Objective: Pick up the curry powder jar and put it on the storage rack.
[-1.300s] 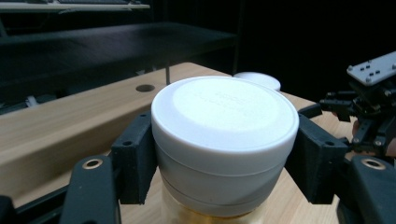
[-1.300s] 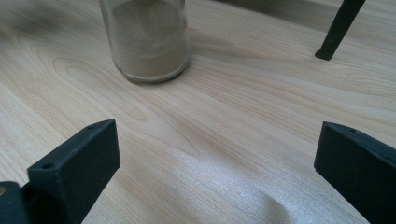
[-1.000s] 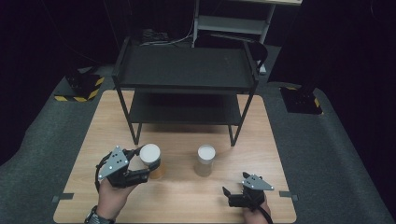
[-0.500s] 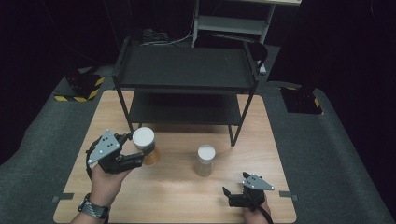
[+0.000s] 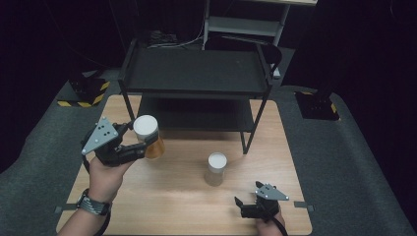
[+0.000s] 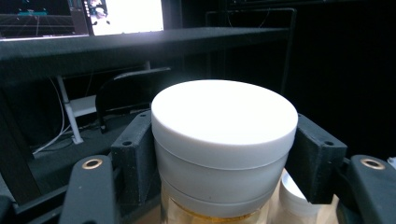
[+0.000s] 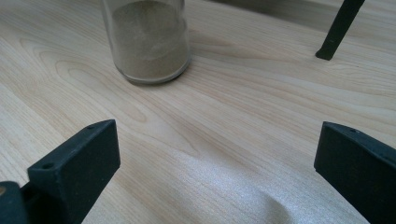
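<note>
The left gripper (image 5: pixel 140 147) held a jar (image 5: pixel 149 139) with a white lid (image 6: pixel 224 119) and amber contents, its jaws pinching the jar from both sides just below the lid. In the high view the jar was lifted clear of the wooden table (image 5: pixel 162 206), over the table's left part, near the front of the black shelf rack (image 5: pixel 196 73), and it leaned a little to the right. In the left gripper view the lid sat between the two black jaws, both pressed against the jar's sides, with the rack's upper shelf crossing the picture behind it.

A second jar (image 5: pixel 216 168), also white-lidded and filled with a pale brown powder, stood upright on the table right of the middle, near the rack's right front leg (image 5: pixel 248 142). The two jars were well apart.

The right gripper (image 5: pixel 246 209) rested low at the near right edge of the table, its jaws spread wide with nothing between them. In the right gripper view the bare wood lay between the jaws, and the powder jar (image 7: pixel 147 42) stood beyond them on the far left, apart from both.
</note>
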### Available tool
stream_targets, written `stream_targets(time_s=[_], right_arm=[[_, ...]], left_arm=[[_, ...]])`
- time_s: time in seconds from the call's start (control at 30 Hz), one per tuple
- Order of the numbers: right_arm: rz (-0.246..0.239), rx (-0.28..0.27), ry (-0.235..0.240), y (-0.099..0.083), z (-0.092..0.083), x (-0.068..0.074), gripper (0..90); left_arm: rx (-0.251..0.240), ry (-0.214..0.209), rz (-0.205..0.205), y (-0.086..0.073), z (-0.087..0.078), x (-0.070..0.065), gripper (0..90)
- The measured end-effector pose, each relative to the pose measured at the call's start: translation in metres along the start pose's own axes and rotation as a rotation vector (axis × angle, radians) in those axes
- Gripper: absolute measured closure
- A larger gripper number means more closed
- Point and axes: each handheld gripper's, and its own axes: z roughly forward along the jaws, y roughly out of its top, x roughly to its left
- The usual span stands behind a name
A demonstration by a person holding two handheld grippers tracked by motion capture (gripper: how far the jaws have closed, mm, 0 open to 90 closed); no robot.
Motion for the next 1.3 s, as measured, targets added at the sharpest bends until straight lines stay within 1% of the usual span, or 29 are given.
stream_targets(time_s=[0.13,0.2,0.33,0.4,0.47,0.63,0.73,0.77,0.8,0.93,0.97,1.0,1.17,1.2,1.3], right_arm=[[0.002,-0.003,0.000,-0.001,0.000,0.000,0.0],[0.004,-0.003,0.001,-0.001,0.000,0.000,0.0],[0.002,-0.003,0.002,-0.001,0.000,-0.001,0.0],[0.003,-0.004,0.001,-0.001,0.000,0.000,0.0],[0.003,-0.003,0.003,-0.001,0.000,-0.001,0.0],[0.003,-0.003,0.003,-0.001,0.000,-0.001,0.0],[0.003,-0.003,0.003,-0.001,0.000,-0.001,0.0],[0.002,-0.004,0.004,-0.001,0.000,-0.001,0.0],[0.002,-0.004,0.004,-0.001,0.000,-0.001,0.0],[0.001,-0.004,0.003,-0.001,0.000,-0.001,0.0],[0.003,-0.004,0.003,-0.001,-0.001,-0.001,0.0],[0.003,-0.004,0.003,-0.001,-0.001,-0.001,0.0],[0.000,-0.007,0.003,-0.001,-0.001,-0.001,0.0],[0.001,-0.007,0.004,-0.001,-0.001,-0.001,0.0],[0.003,-0.006,0.005,-0.001,-0.001,-0.001,0.0]], left_arm=[[-0.015,0.000,-0.016,0.011,0.004,0.005,33.6],[-0.018,0.002,-0.018,0.012,0.004,0.005,33.7],[-0.027,0.012,-0.011,0.025,0.006,0.007,33.7],[-0.033,0.019,0.000,0.035,0.006,0.008,33.6],[-0.034,0.022,0.006,0.038,0.006,0.008,33.6],[-0.051,0.026,-0.005,0.051,0.007,0.013,33.6],[-0.050,0.031,0.002,0.058,0.008,0.013,33.6],[-0.054,0.031,0.002,0.064,0.010,0.014,33.7],[-0.054,0.031,0.002,0.064,0.010,0.014,33.7],[-0.062,0.030,-0.003,0.072,0.012,0.015,33.7],[-0.064,0.029,-0.005,0.077,0.014,0.016,33.7],[-0.064,0.029,-0.005,0.077,0.014,0.016,33.7],[-0.071,0.035,-0.015,0.091,0.019,0.019,33.7],[-0.071,0.035,-0.015,0.091,0.019,0.019,33.7],[-0.077,0.042,-0.019,0.098,0.021,0.019,33.6]])
